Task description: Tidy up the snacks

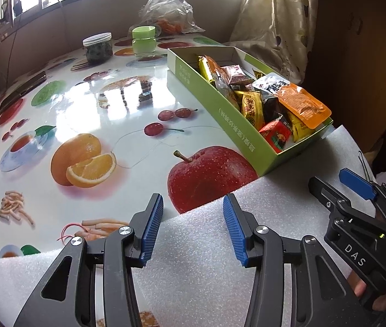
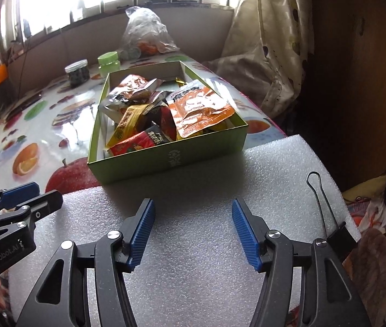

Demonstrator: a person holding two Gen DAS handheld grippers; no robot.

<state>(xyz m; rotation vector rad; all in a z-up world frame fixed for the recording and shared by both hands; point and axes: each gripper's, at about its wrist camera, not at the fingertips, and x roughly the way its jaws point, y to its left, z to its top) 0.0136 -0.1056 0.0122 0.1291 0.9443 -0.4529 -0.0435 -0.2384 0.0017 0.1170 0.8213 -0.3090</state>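
Both grippers hover empty over a white foam sheet at the near edge of a fruit-print counter. The left gripper and right gripper each stand with jaws spread wide, holding nothing. One green cardboard box, its near end resting on the foam sheet, holds all the snack packets in view: a loose heap of roughly a dozen, too overlapped for an exact count, with a large orange pouch lying on top. No packet shows loose on the counter or the foam, so the gathering appears finished; whether any sorting inside the box remains cannot be told.

Behind the box stand two jars: one clear jar with dark contents and one pale green jar with a green lid. One crumpled clear plastic bag sits by the window. A black binder clip grips the foam sheet's right edge.
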